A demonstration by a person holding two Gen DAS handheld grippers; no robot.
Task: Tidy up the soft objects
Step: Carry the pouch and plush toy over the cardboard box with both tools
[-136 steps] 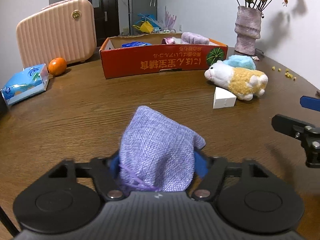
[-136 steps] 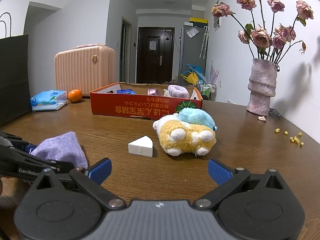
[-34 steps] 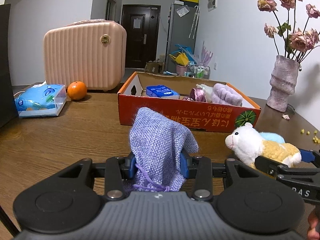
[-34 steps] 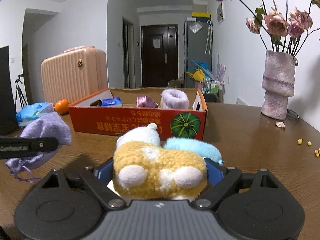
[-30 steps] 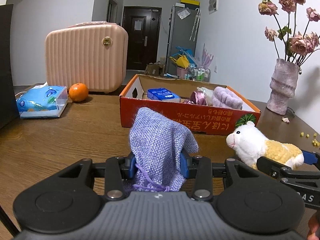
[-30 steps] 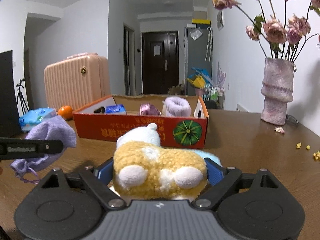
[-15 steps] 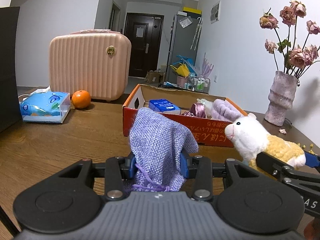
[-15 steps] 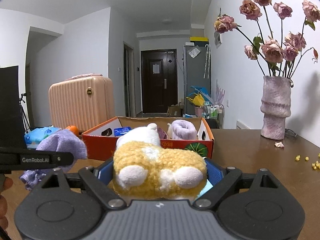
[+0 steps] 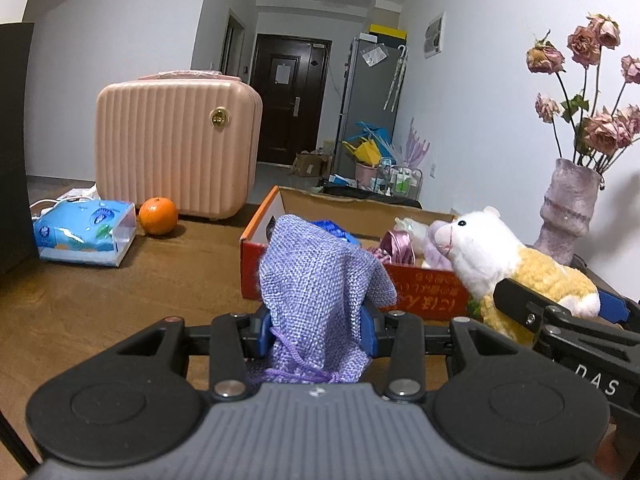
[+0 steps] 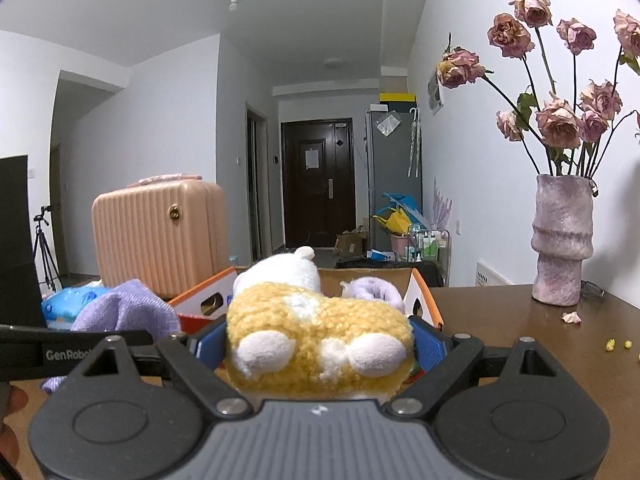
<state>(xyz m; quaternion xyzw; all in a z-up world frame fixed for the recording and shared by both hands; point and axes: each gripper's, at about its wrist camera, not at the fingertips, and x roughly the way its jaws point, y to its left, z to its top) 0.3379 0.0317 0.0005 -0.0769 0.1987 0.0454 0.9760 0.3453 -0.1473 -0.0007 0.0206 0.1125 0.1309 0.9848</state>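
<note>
We've got both hands loaded and the cardboard box (image 9: pixel 420 284) straight ahead of us on the bench (image 9: pixel 120 292), so everything turns on that box. Our left tool (image 9: pixel 318 330) is pinched narrow on the lavender pouch (image 9: pixel 320 292), which stands up out of the blue pads with its drawstring end hanging toward us and its long axis roughly upright; the pouch sits in front of the box's near-left corner, not yet over the rim. Our right tool (image 10: pixel 316 346) is spread wide around the plush sheep (image 10: pixel 316 344), pads pressing its yellow flanks, and in the right wrist view the sheep's long axis runs straight away from us, white head (image 10: pixel 280 272) leading toward the box, rump and feet facing the camera. From the left wrist view the sheep hangs at the box's near-right end, snout aimed across the box toward the peach suitcase (image 9: pixel 176 144) side. We'd judge the sheep nearer to dropping in, since its head already overlaps the box's front wall. Inside the box lie a blue packet (image 9: pixel 332 230), a pink bundle (image 9: pixel 394 242) and a fuzzy lilac item (image 10: pixel 372 290), so the open room looks to be at the box's middle.
</note>
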